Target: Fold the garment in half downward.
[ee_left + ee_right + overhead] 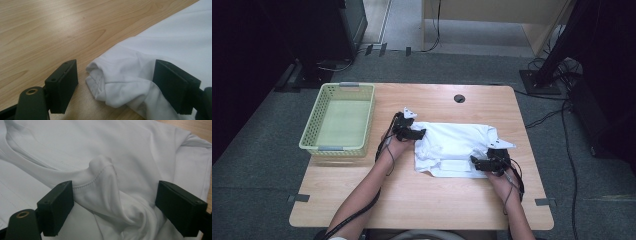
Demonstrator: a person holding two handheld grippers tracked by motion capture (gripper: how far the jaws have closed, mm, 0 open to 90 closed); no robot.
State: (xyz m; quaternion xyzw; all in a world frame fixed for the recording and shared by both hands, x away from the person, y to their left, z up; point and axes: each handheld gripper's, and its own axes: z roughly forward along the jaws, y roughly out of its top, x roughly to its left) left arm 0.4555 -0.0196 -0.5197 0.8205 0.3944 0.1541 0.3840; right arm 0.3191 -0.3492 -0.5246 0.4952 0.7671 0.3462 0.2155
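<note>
Both pairs of jaws stand open, each with a bump of cloth between them but not pinched. The left gripper (416, 133) sits at the nine o'clock edge of the white cotton T-shirt (454, 142), and the right gripper (479, 163) at its five o'clock corner. The shirt lies mid-table on the pale wooden table (432, 200), long side running three to nine, right of the green plastic basket (371, 117). I think it is being folded; next both must squeeze shut, then lift together.
</note>
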